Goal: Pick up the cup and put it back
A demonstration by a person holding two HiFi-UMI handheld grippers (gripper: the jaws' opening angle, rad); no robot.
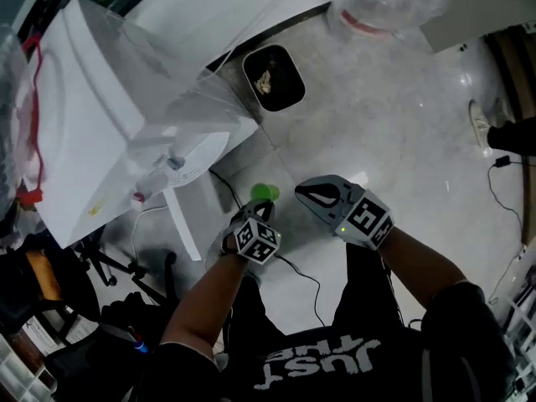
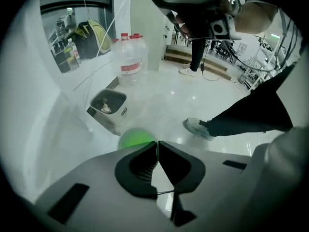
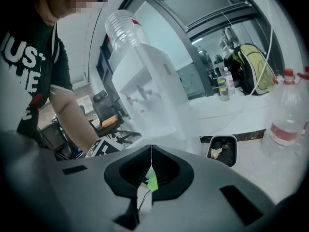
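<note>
A small green cup [image 1: 265,193] shows just past the tips of my left gripper [image 1: 257,213], above the shiny white floor. In the left gripper view the jaws of the left gripper [image 2: 157,143] are pressed together, and the green cup [image 2: 136,138] sits right at their tips, apparently pinched by its wall. My right gripper [image 1: 303,194] hovers beside it on the right, apart from the cup. In the right gripper view the right gripper [image 3: 151,148] is shut with nothing held. Only a sliver of the green cup [image 3: 152,181] shows behind its jaws.
A white water dispenser [image 1: 117,132] stands to the left and a small bin [image 1: 272,78] ahead. Large water bottles [image 2: 130,57] stand beyond the bin. A black cable [image 1: 303,276] trails over the floor. A person's shoe [image 2: 197,126] is to the right.
</note>
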